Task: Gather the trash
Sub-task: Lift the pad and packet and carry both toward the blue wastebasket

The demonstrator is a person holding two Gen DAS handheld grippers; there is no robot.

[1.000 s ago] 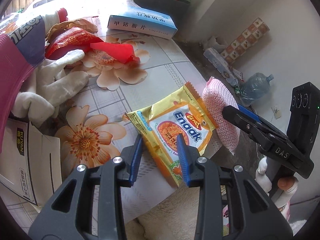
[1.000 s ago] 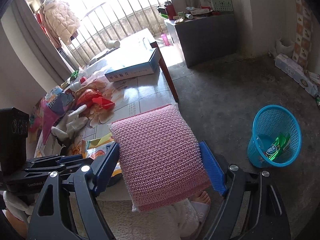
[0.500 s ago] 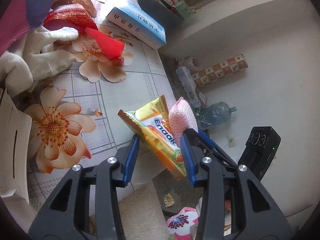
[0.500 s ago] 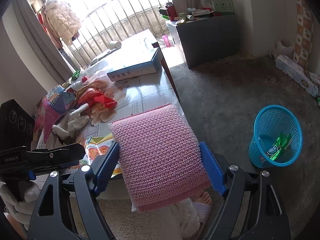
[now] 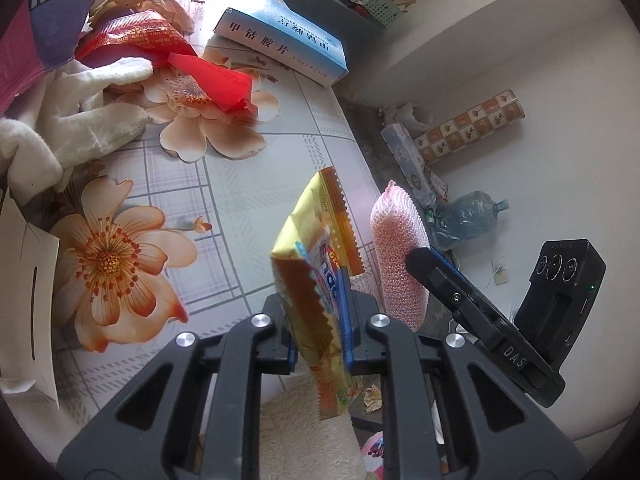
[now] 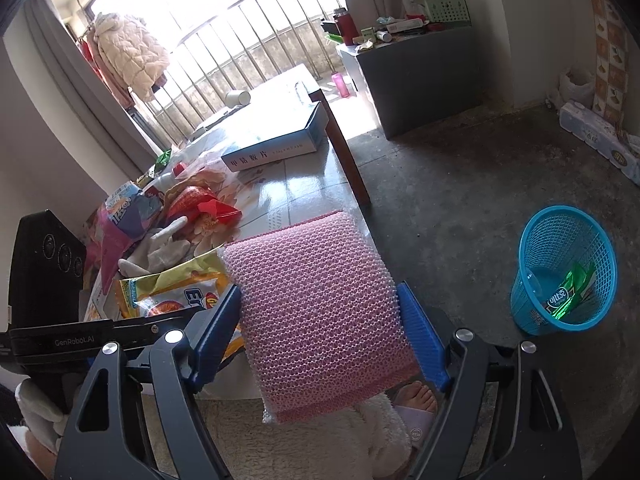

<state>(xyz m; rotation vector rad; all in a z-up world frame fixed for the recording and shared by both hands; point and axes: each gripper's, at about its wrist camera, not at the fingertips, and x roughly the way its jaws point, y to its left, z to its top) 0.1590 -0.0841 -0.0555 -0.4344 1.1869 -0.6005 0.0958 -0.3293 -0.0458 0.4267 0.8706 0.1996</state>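
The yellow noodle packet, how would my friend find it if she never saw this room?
Start at the flower-patterned table and go to its near edge, by the pink mesh sponge held in the right gripper. The yellow crinkly noodle packet stands on edge between the closing jaws of the left gripper. Only it has zigzag ends and blue lettering.
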